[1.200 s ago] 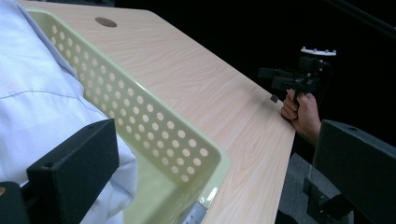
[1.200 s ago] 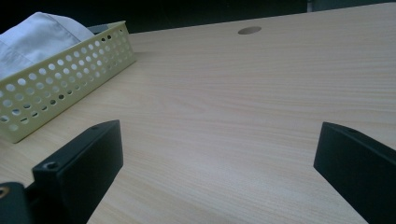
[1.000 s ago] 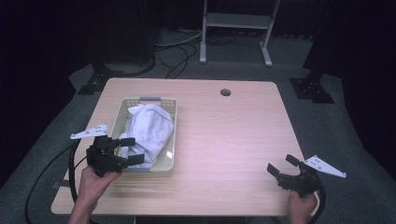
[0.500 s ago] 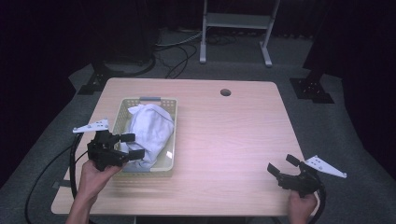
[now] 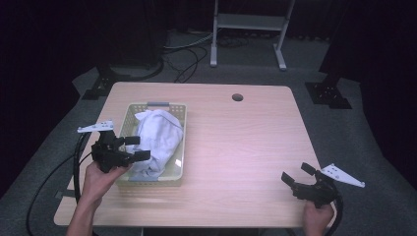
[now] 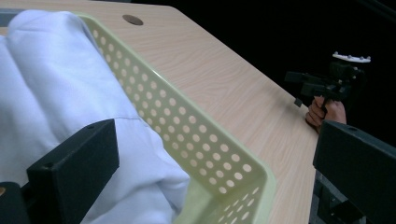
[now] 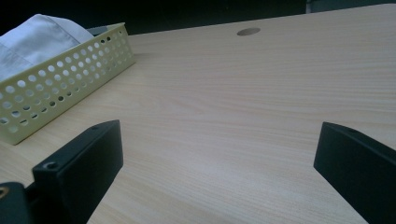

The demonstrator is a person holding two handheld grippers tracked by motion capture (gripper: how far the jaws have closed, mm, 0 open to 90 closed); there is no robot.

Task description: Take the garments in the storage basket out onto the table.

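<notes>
Dark floor and black drapes ring a pale wooden bench (image 5: 236,147) with a round cable hole (image 5: 237,97) near its far edge. On the bench's left half sits a pale green perforated plastic basket (image 5: 180,147), and heaped inside it is a crumpled white cloth garment (image 5: 157,140) that rises above the rim.

My left gripper (image 5: 132,148) hangs over the basket's near left corner, jaws spread wide and aimed into the heap. From the left gripper view, one jaw sits over the white cloth (image 6: 70,98) while the other hangs outside the basket wall (image 6: 196,135), so nothing is pinched yet; I read that wide spread as set up to take a thick fold of fabric. I judge the reach into the basket is the step in hand.

My right gripper (image 5: 299,176) waits well apart at the bench's near right corner, jaws also spread with nothing between them, facing bare wood (image 7: 224,116). Parked there, it keeps the open middle of the bench free, likely as a landing spot for the garment once lifted.
</notes>
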